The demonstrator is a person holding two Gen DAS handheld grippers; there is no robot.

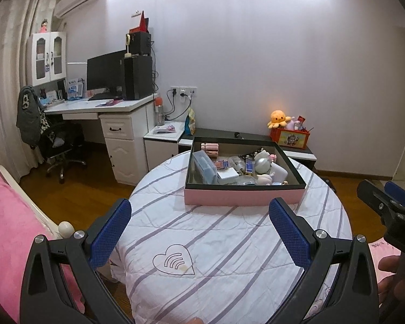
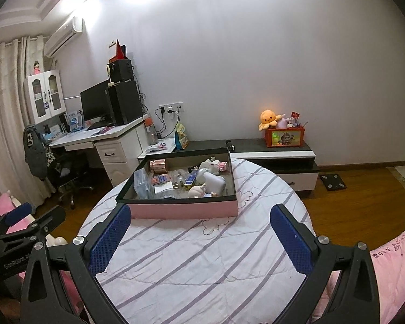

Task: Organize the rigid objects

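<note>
Both grippers, left (image 1: 199, 239) and right (image 2: 201, 239), gape empty; pink box (image 1: 243, 195) lies just beyond

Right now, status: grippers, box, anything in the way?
Left gripper open, empty. Right gripper open, empty. Pink box on the striped cloth, full of small items, untouched. Nothing between grippers and box.

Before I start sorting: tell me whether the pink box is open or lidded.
Open. The pink box has no lid on it; its dark rim frames visible items such as a rose-gold roll and figurines.
</note>
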